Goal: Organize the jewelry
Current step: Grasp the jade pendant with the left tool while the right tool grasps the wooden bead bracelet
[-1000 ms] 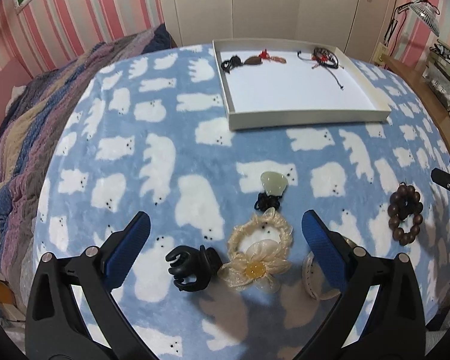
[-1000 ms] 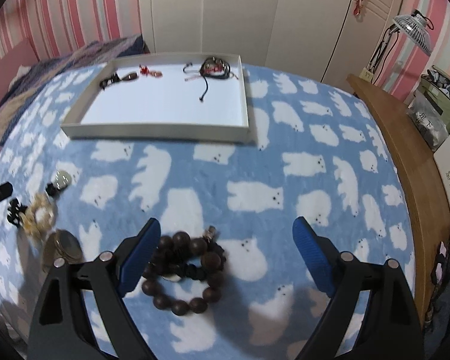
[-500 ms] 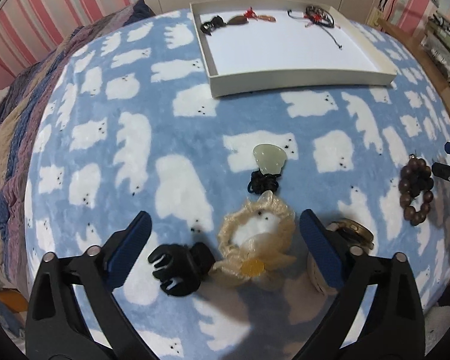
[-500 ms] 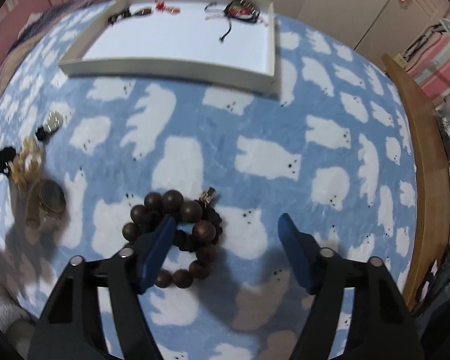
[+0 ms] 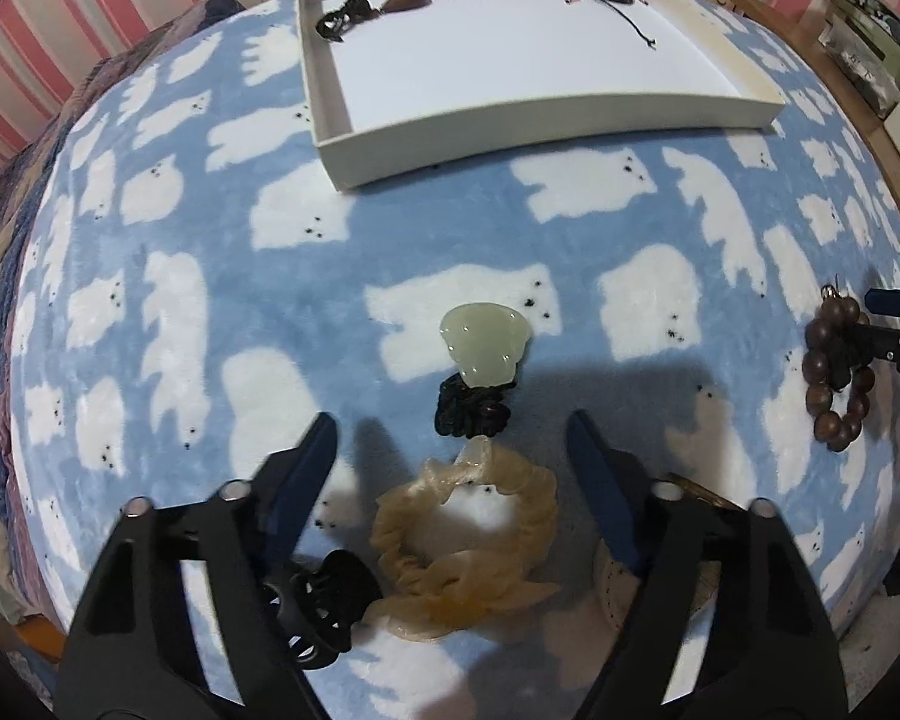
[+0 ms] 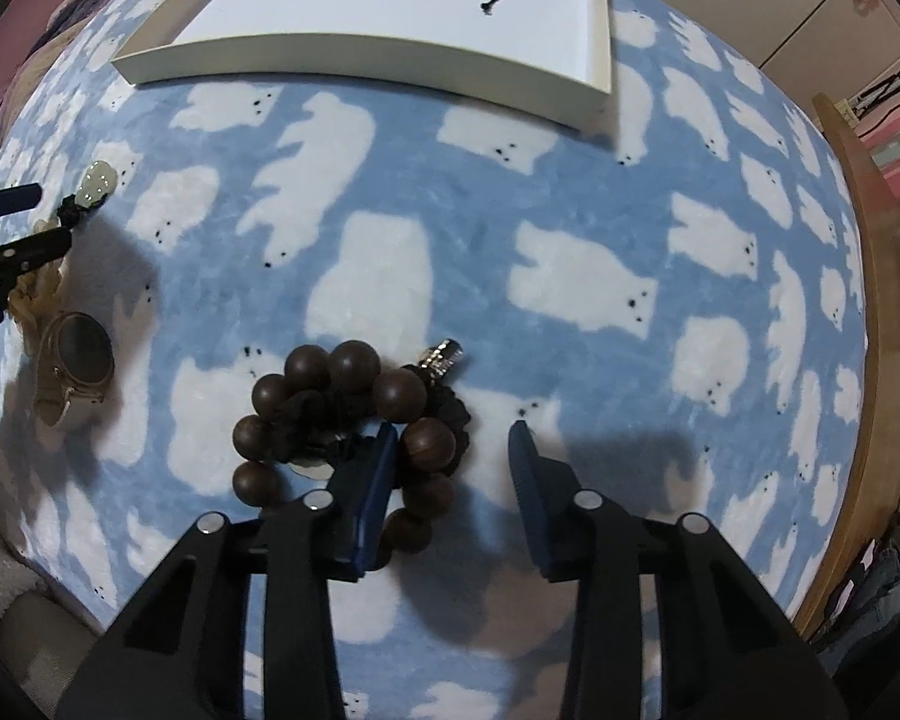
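My left gripper (image 5: 450,438) is open, low over a cream scrunchie (image 5: 468,534) with a flower, which lies between its fingers. A pale jade pendant (image 5: 486,348) on a black cord lies just beyond. A black hair claw (image 5: 324,606) sits under the left finger. My right gripper (image 6: 453,450) is open over a dark wooden bead bracelet (image 6: 342,414); its left finger rests inside the ring, and the right side beads lie between the fingers. The bracelet also shows in the left wrist view (image 5: 834,372). A white tray (image 5: 558,120) holds cord necklaces at its far edge.
A watch (image 6: 72,360) lies left of the bracelet on the blue bear-print blanket (image 6: 570,210). The tray (image 6: 390,54) stands beyond both grippers. A wooden bed edge (image 6: 876,300) runs along the right. A striped quilt (image 5: 6,240) lies at the left.
Both grippers have come down and forward toward the blanket. The right gripper has narrowed and its left finger now sits inside the bead bracelet. The left gripper now straddles the scrunchie.
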Available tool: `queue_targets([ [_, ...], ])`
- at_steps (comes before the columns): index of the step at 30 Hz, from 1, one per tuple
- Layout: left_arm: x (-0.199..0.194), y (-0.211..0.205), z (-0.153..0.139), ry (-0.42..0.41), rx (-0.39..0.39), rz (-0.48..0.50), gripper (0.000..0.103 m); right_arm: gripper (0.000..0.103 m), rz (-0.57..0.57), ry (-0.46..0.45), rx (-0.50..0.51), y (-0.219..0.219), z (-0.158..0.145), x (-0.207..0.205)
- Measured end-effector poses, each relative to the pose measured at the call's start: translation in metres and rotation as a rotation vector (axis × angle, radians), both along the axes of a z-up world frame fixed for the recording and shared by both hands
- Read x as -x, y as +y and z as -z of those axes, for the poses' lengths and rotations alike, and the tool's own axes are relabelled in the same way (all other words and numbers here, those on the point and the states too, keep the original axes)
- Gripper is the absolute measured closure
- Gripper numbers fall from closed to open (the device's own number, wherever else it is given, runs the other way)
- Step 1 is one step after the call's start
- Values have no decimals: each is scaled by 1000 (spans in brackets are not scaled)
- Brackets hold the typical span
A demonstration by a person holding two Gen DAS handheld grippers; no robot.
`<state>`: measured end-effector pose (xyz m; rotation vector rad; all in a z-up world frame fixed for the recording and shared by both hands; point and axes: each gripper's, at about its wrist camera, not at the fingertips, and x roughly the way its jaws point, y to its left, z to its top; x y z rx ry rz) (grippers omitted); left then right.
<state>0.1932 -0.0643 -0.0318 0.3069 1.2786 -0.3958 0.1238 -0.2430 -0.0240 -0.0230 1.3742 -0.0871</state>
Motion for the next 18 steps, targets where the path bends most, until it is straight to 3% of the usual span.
queue_targets([
  [1,-1,-1,1,6,2,2,41,75,-2,2,-4,1,1,-1],
  [5,-5,0,5,9,-2,-6,44,78,-6,-3,-14,6,2,-2],
  [7,-6,1,6,5,2,-9,52,83,-14,-6,-17,9,1,-2],
  [18,-16,-7,16,10,-10,0,66,83,-19,-42,-21,9,-1,-2],
])
